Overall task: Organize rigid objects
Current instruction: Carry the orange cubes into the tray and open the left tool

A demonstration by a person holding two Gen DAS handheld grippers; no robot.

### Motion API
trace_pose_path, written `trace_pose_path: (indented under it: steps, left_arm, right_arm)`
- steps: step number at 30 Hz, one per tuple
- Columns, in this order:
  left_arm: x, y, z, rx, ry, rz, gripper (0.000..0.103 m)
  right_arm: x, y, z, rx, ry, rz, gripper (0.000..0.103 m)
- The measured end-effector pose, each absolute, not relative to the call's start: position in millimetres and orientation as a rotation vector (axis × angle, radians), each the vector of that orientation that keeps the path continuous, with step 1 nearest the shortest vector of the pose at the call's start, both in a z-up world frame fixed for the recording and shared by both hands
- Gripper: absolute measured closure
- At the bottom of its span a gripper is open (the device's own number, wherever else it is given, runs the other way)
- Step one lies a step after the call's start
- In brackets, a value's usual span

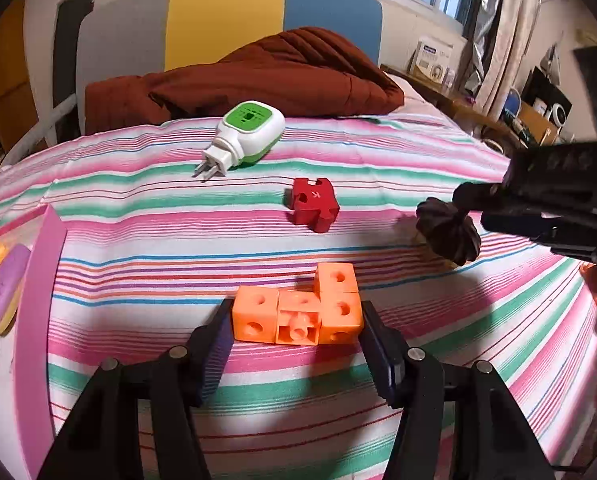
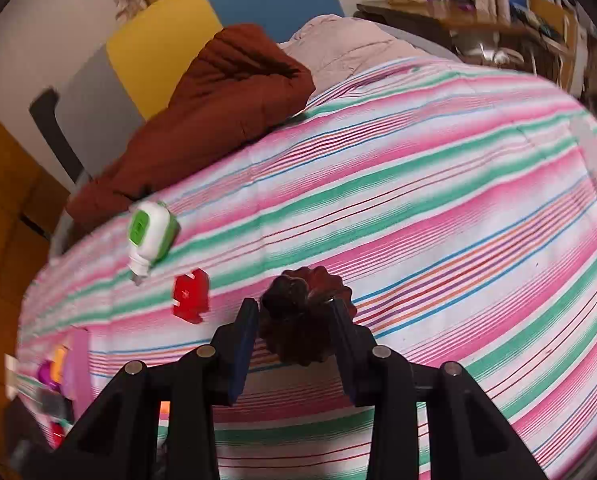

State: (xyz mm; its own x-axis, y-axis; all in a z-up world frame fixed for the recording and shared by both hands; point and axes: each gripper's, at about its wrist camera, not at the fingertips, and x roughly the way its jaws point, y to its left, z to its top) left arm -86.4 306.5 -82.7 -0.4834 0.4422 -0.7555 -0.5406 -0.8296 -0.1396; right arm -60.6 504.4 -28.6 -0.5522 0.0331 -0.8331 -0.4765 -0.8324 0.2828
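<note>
My left gripper (image 1: 296, 322) is shut on an orange piece of joined cubes (image 1: 298, 312) and holds it over the striped bedsheet (image 1: 338, 160). My right gripper (image 2: 294, 316) is shut on a dark brown fluted object (image 2: 304, 316); it also shows at the right of the left wrist view (image 1: 448, 232), held above the sheet. A red puzzle piece marked K (image 1: 312, 204) (image 2: 190, 294) and a white and green plug-in device (image 1: 244, 134) (image 2: 150, 234) lie on the sheet.
A pink-rimmed tray (image 1: 38, 300) (image 2: 76, 364) at the left holds purple, yellow and dark pieces. A rust-brown quilt (image 1: 238, 76) lies at the back of the bed. Desk and shelves stand at the right.
</note>
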Motion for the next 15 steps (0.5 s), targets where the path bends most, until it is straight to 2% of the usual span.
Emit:
trace_pose_path:
  steps: [3, 8, 15]
  left_arm:
    - [-86, 299, -82, -1.120, 0.119, 2.308, 0.043]
    - [-85, 278, -81, -1.127, 0.032, 2.309, 0.043]
    - [-72, 246, -78, -1.154, -0.056, 2.309, 0.043]
  right_arm:
    - [-65, 500, -31, -1.286, 0.629, 2.433, 0.068]
    - [-70, 494, -29, -1.246, 0.558, 2.476, 0.079]
    - [-70, 493, -27, -1.248, 0.593, 2.514, 0.080]
